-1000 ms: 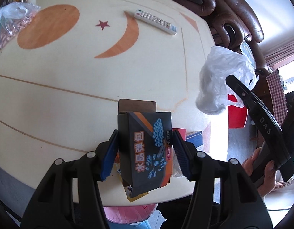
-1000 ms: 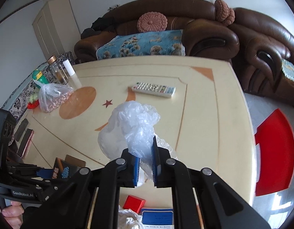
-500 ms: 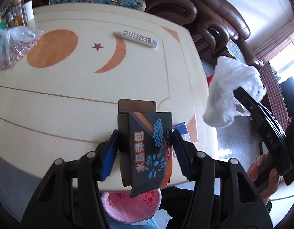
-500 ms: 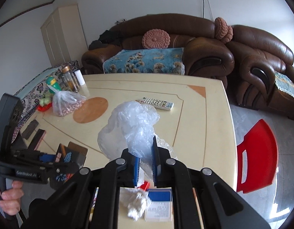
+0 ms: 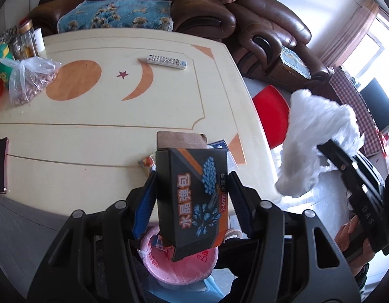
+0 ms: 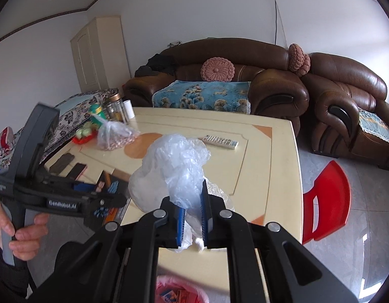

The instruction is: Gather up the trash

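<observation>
Nearest, the pink-lined round trash bin [image 5: 180, 260] below already holds wrappers. Above it, left gripper [image 5: 191, 202] fingers clamp the black printed cardboard box [image 5: 191, 197]; right gripper [image 6: 193, 217] fingers pinch the crumpled clear plastic bag [image 6: 171, 169]. Neither is dropped yet. Beyond, small scraps, probably more trash, remain at the cream counter [image 5: 93, 116] edge.

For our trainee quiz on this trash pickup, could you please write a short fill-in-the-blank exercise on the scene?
1. The left gripper holds a black ____.
2. The right gripper is shut on a crumpled white plastic ____.
3. The remote control lies on the ____.
4. The bin below the table edge is ____ in colour.

Missing words: box; bag; table; pink
</observation>
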### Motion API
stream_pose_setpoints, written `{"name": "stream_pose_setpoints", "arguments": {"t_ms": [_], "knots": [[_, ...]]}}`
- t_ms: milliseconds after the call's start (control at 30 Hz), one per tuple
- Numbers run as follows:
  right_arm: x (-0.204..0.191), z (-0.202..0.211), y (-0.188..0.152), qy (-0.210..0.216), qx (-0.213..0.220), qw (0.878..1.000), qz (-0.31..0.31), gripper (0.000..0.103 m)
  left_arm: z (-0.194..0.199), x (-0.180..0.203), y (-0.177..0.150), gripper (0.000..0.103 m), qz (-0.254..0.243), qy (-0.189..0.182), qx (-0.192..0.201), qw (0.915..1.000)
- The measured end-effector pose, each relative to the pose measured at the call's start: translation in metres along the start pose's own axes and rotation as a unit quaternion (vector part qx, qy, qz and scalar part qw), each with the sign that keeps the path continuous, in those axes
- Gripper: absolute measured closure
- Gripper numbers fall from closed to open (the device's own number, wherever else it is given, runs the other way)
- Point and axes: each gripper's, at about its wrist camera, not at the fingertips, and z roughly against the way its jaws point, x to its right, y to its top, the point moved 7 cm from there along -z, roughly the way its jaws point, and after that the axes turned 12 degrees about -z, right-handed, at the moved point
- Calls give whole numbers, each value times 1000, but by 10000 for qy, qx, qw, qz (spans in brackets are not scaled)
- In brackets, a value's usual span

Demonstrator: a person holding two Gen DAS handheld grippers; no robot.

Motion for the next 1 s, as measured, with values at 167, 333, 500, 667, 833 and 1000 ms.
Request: {"name": "stream_pose_setpoints", "arguments": {"t_ms": [167, 333, 500, 667, 833, 1000], "knots": [[-4, 14, -27, -64, -125, 9999, 74, 92, 15, 13, -16, 48, -176, 19, 91, 9998], [-4, 26, -52, -175, -217, 9995, 120, 92, 24, 24, -33, 48, -360, 80, 165, 9992], [1, 36, -71, -231, -286, 9993, 84, 92, 25, 36, -51, 48, -570, 47, 177, 9982], [5, 45, -88, -292, -328, 9990, 54, 92, 28, 43, -63, 48, -758, 183, 243, 9967], [7, 45, -108, -311, -481, 9984, 17, 92, 20, 54, -83, 48, -977, 199, 177, 9949], [6, 38, -127, -319, -670, 9972, 38, 92, 7, 59, -99, 48, -1130, 223, 62, 9933]]}}
